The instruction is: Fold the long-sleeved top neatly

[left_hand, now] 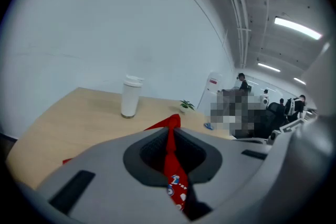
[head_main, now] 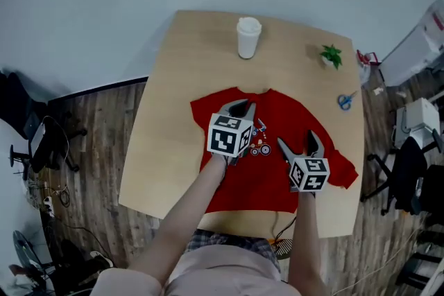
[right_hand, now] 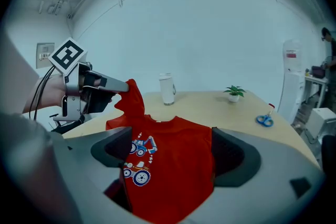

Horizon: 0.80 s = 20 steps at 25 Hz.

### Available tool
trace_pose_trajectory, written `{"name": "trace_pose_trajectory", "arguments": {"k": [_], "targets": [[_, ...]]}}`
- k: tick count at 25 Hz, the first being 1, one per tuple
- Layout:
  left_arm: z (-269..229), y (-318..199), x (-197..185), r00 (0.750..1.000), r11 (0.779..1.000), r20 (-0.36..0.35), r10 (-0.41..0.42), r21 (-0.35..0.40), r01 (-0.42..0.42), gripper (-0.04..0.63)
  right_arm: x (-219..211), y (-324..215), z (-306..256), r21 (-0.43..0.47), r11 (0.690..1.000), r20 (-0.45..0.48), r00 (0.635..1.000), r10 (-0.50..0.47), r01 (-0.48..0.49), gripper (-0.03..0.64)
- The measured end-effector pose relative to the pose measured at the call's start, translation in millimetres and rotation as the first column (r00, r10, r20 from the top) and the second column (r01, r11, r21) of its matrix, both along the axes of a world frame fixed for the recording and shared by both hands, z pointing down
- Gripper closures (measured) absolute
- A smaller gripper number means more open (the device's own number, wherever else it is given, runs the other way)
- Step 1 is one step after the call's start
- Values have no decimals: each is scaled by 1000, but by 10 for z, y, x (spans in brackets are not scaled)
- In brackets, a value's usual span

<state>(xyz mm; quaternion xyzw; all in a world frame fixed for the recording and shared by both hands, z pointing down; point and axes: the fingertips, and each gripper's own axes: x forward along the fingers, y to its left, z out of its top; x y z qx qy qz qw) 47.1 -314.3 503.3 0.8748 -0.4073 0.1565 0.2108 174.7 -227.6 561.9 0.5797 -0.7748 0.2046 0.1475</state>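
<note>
Over the near half of the table (head_main: pixel 166 114), your left gripper (head_main: pixel 239 107) is clamped on a lifted fold of the red top (head_main: pixel 274 173) spread there; your right gripper (head_main: pixel 300 142) hangs wide and empty above its right side. Pulling unsupported could drag the body askew or slip the thin pinch

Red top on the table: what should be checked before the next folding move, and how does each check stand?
1. Is the left gripper shut on a pinch of the red top? Ok.
2. Is the right gripper open and holding nothing? Ok.
3. Do the cup, plant and scissors lie apart from the top? Ok.
4. Is the pinched part a sleeve? Cannot tell.
5. Does the print face up? Ok.
</note>
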Motion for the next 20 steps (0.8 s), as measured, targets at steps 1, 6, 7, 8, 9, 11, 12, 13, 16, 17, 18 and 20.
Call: {"name": "trace_pose_trajectory", "arguments": {"k": [1,6,7,8,9,11,12,13,16,17,18,20], "targets": [[62,23,149,1000,999,6,31,-9,-31,576,92,18,17,-3,1000,0,1000,19,-19,160],[421,165,805,983,982,46,177,-71,-174,575,534,115,115,-26,995,-12,995,99,-99,160],[481,180,906,978,978,54,199,-81,-195,575,614,137,134,-31,993,-12,993,113,-114,160],[534,185,996,974,973,60,218,-89,-212,575,691,159,153,-36,991,-12,992,128,-128,160],[584,177,1076,970,969,66,234,-98,-227,575,762,180,174,-41,989,-11,990,141,-141,160],[695,141,1209,962,961,82,261,-120,-250,575,876,226,218,-50,986,-10,987,161,-162,160],[755,120,1262,958,956,88,273,-134,-260,575,917,252,241,-54,984,-9,986,169,-169,160],[812,99,1307,954,951,91,285,-148,-270,575,947,278,261,-58,983,-7,984,176,-176,160],[949,19,1400,947,940,87,309,-180,-290,574,1011,334,323,-69,979,-4,982,191,-190,160],[988,-12,1422,946,937,86,312,-189,-292,574,1031,347,343,-73,978,-3,981,194,-194,160],[1029,-42,1447,945,935,84,315,-199,-294,574,1054,360,359,-76,977,-3,980,199,-198,160],[1115,-86,1514,944,928,69,324,-220,-302,571,1105,383,375,-79,975,-3,978,209,-208,160]]}}
